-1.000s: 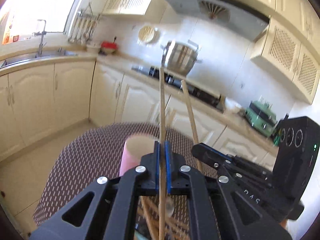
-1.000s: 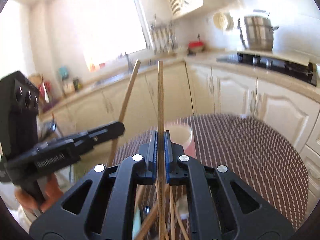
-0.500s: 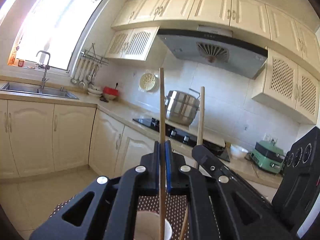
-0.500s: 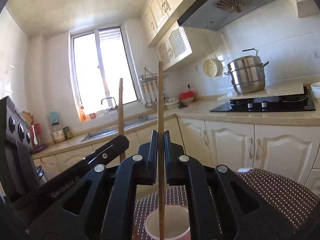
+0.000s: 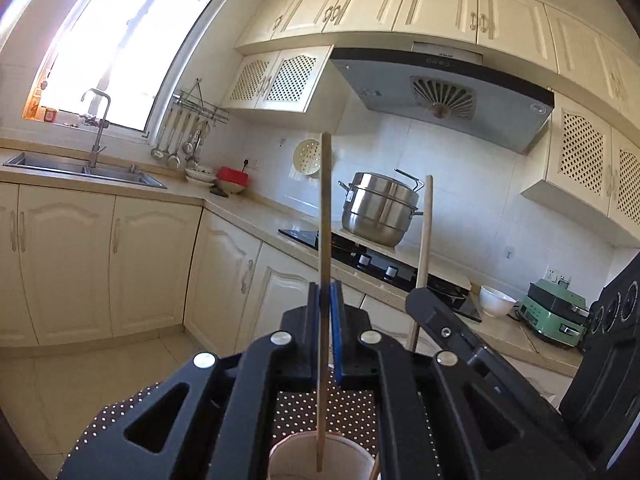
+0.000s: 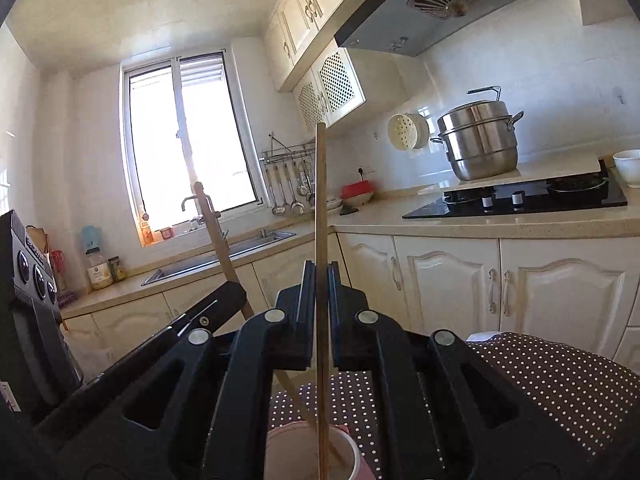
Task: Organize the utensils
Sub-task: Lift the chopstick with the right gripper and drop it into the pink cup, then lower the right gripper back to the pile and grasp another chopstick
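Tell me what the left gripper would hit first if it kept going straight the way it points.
Probably the counter edge by the stove, or the cabinets just beneath. The left gripper, shut on a chopstick, points nearly level across open floor; depth is unclear.

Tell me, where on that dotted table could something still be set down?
The dotted tablecloth lies bare to the right of the pink cup, out toward the cabinet doors. It is crowded at the cup itself: the left gripper and right gripper each hold a chopstick upright above its mouth.
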